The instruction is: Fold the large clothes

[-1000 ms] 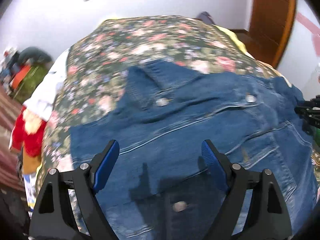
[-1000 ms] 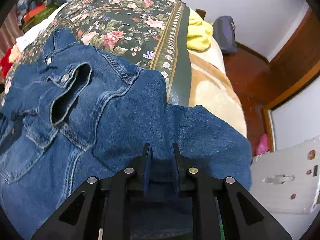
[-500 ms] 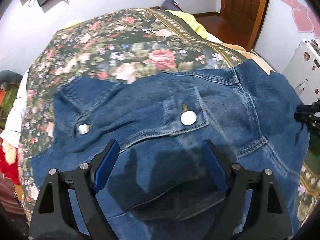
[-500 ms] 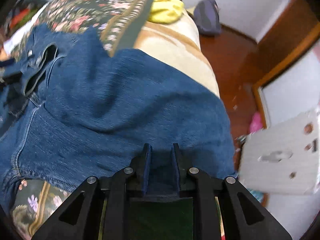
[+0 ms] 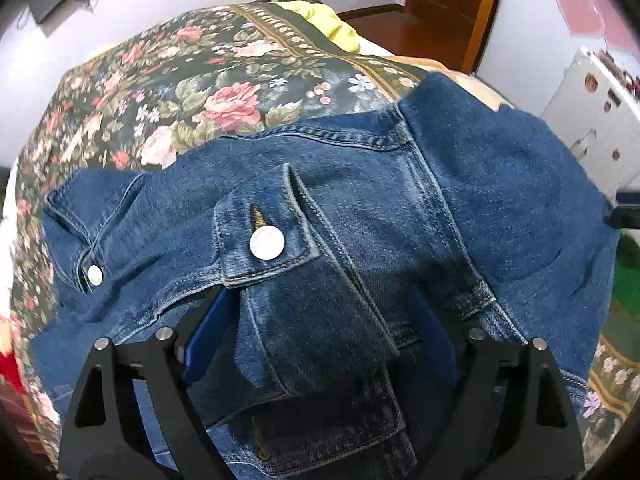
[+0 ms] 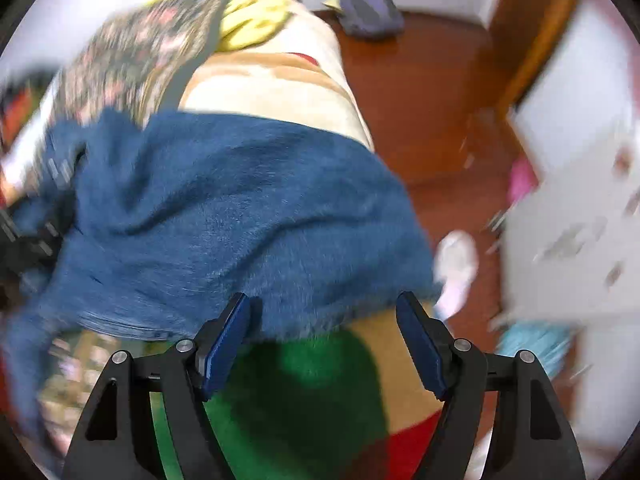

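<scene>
Left gripper (image 5: 320, 336), spread wide, its blue pads half hidden behind a raised fold of the denim jacket (image 5: 360, 208); whether they press the cloth cannot be told. Right gripper (image 6: 322, 344), its jaws just opened, with nothing between them, at the jacket's blurred edge. The jacket lies on the floral bedspread (image 5: 192, 80) of the bed.

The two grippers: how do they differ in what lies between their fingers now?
The left gripper stands open around a bunched fold of the denim jacket; the right gripper, whose jaws have just been opening, has only the jacket's edge lying loose between its pads. Both have blue pads.
</scene>
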Motion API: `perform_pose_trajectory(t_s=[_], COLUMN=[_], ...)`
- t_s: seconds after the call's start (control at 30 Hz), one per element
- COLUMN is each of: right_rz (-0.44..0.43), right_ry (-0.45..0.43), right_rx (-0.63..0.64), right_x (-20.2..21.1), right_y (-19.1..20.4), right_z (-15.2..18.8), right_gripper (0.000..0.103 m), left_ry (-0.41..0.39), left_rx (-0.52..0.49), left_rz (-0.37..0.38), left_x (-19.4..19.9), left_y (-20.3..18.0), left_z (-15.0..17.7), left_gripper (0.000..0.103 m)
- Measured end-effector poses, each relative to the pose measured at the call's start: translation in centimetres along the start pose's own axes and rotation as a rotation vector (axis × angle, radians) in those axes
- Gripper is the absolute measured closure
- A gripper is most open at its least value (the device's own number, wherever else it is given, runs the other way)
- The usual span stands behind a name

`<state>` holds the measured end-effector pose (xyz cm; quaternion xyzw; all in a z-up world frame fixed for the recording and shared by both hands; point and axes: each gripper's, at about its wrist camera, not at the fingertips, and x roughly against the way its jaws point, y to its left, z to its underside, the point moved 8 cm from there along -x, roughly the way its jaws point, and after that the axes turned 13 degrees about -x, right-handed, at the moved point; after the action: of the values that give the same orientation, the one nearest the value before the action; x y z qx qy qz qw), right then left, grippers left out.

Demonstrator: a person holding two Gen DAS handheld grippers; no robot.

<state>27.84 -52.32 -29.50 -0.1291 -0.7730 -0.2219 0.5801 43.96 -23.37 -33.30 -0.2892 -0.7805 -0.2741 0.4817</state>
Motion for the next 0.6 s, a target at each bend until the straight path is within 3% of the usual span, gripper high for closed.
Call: perform_pose_trajectory(t_s=[0.07,0.17,0.33,0.43,0.6], right_rz=[-0.112,-0.203,-0.255,-0.256,-0.252], right_ry=[0.048,0.106,0.126,0.090,0.000], right_rx=[-0.127,-0.250,-0.385,-0.417,-0.382], right_x=[0.1,-0.9,-3.4,-4.3,-4.2], right_y=[-1.3,-2.2,-2.7,-2.2,-0.5], right_z=[0.2,0.6,1.0,-0.2,-2.8], right_gripper=[0.030,0.030,0.031,0.046,0.082], left_ry=[-0.022,-0.073,-0.150,-0.176,-0.169], left_rx=[0.017,0.043,0.115,0.146,0.163], left_rz=[-0.020,-0.024,-0.023,-0.038,-0.109], left_x=[0.7,2.4,5.8,7.3,8.3], left_y=[0.5,1.1,3.0,4.3,5.9], left_z=[0.0,-0.3,-0.1,0.6,1.9], left_gripper=[0.016,0.016,0.016,0.016,0.016])
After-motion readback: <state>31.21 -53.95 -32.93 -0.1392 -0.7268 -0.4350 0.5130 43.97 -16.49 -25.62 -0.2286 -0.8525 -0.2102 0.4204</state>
